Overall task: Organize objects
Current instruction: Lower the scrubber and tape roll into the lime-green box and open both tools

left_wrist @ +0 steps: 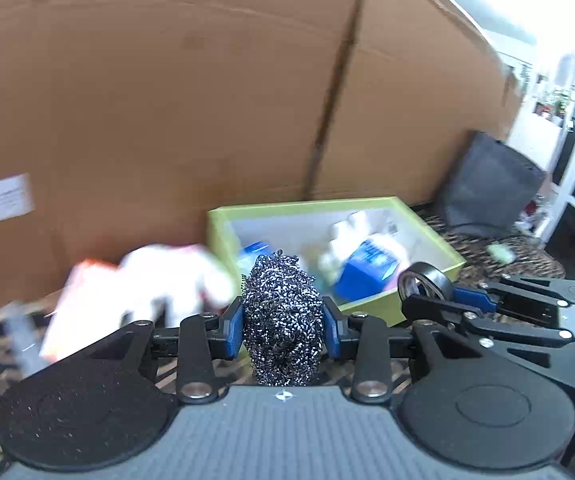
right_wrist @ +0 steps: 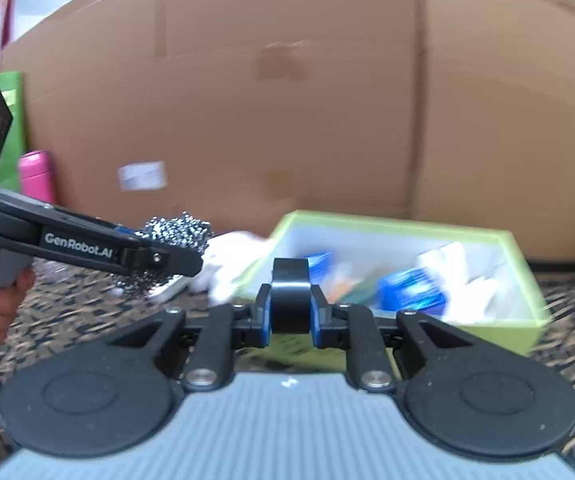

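Note:
My left gripper is shut on a steel wool scrubber, held above the patterned table just short of the green box. It also shows in the right wrist view at the left, with the scrubber in it. My right gripper is shut on a black tape roll, held over the near edge of the green box. The tape roll and the right gripper show at the right of the left wrist view. The box holds blue and white packages.
A large cardboard box stands as a wall right behind everything. White and orange items lie left of the green box. A pink bottle stands at far left. A grey bag leans at the right.

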{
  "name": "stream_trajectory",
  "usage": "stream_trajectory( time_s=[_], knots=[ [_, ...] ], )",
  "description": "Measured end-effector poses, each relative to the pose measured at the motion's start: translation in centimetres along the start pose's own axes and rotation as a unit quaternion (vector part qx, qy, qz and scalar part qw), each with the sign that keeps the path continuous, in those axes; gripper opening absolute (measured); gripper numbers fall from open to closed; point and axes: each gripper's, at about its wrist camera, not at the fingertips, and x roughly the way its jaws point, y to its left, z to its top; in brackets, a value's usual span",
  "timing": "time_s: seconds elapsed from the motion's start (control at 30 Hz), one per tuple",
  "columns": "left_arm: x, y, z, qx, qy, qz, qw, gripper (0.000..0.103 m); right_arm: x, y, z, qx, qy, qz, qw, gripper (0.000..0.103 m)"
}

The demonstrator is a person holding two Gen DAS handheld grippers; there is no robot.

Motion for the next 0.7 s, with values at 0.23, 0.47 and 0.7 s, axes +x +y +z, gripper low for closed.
stream_trajectory(
  time_s=[0.23,0.47,0.7],
  knots=[
    [7.0,-3.4,3.4,0.013,0.001,0.0,0.9999,0.04,1.5,-7.3,1.8,0.022,-0.006,-0.098,0.995,0.018],
    [13.0,-3.8,4.4,-0.009,0.029,0.011,0.9995,0.04,6.1,-12.2,1.4,0.036,0.019,-0.131,0.991,0.018],
    [15.5,-3.2,4.4,-0.016,0.034,0.014,0.9992,0.052,8.7,-13.8,0.1,0.029,0.031,-0.104,0.994,0.018]
  ],
)
